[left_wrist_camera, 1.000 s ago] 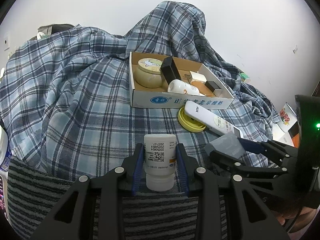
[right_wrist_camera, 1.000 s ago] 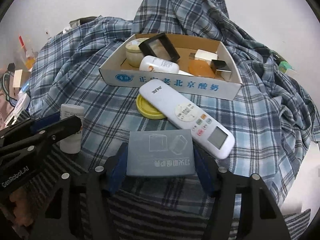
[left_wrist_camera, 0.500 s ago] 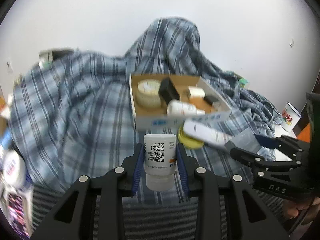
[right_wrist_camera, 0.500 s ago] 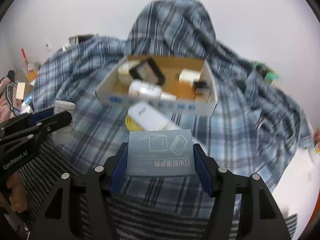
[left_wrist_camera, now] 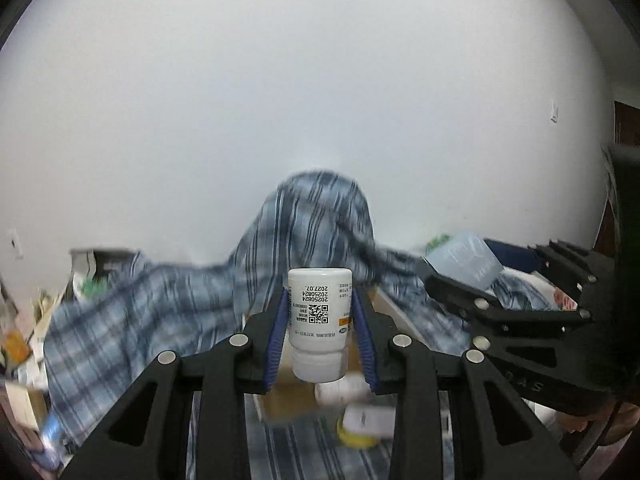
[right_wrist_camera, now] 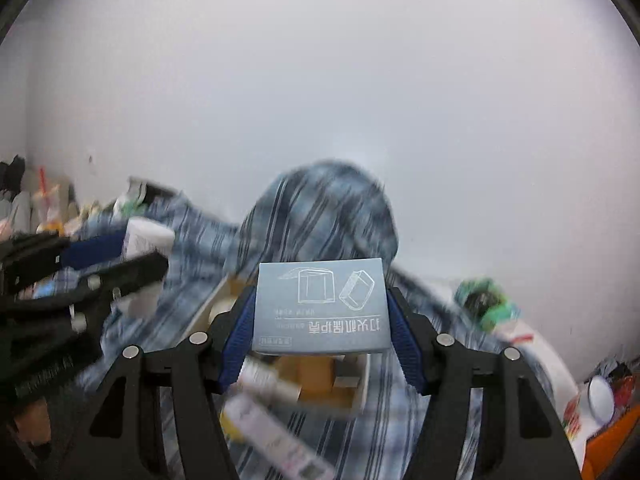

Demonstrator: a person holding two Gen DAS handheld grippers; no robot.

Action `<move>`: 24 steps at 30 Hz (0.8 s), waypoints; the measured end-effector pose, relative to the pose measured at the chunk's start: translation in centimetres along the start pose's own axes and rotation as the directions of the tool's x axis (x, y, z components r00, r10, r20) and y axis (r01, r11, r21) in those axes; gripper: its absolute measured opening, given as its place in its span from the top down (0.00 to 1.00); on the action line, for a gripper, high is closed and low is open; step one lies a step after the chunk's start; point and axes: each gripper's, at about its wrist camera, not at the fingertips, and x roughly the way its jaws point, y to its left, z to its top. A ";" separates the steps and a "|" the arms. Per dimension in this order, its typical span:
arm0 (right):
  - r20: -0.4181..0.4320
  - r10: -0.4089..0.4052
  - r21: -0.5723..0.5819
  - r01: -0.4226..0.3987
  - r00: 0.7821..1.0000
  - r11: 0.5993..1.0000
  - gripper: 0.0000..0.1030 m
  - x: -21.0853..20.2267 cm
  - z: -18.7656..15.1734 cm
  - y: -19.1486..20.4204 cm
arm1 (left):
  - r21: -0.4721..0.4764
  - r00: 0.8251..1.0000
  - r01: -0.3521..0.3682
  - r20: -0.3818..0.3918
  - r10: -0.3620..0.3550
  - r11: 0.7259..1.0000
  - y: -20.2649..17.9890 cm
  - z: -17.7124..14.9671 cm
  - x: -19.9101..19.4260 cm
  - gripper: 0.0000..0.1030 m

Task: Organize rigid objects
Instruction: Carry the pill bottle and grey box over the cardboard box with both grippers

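White wall fills the upper half of both views; blue-and-white plaid cloth (left_wrist_camera: 132, 312) drapes the surface below, blurred. Open cardboard box (right_wrist_camera: 320, 376) with small items sits on it, below both grippers. Right gripper (right_wrist_camera: 322, 312) grips a flat grey-blue cardboard carton with white line drawings (right_wrist_camera: 322, 304) clamped square between its blue-padded fingers (right_wrist_camera: 240, 332), printed face up. Left gripper (left_wrist_camera: 320, 324) is closed on a small white plastic bottle with a QR-code label (left_wrist_camera: 319, 320), cap end toward the camera, body sticking out past the fingertips.
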 end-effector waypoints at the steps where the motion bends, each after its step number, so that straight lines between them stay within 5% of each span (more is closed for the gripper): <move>1: 0.016 -0.002 0.002 0.002 1.000 1.000 0.40 0.4 0.9 -0.3 | 0.007 1.000 -0.002 0.014 0.001 1.000 -0.2 0.9 0.3 0.67; 11: 0.003 0.024 0.082 -0.024 1.000 0.996 0.40 6.8 3.3 -2.4 | -0.029 1.000 0.012 -0.013 -0.012 1.000 1.3 5.0 7.4 0.67; 18: -0.118 0.065 0.123 -0.050 0.991 0.991 0.40 12.8 0.1 -3.4 | -0.071 0.991 -0.014 -0.131 0.004 0.997 3.3 3.1 12.8 0.67; 24: -0.242 0.127 0.161 -0.089 0.962 0.983 0.40 17.3 -3.2 -4.1 | -0.099 0.962 -0.025 -0.272 -0.003 0.995 5.0 0.5 17.7 0.67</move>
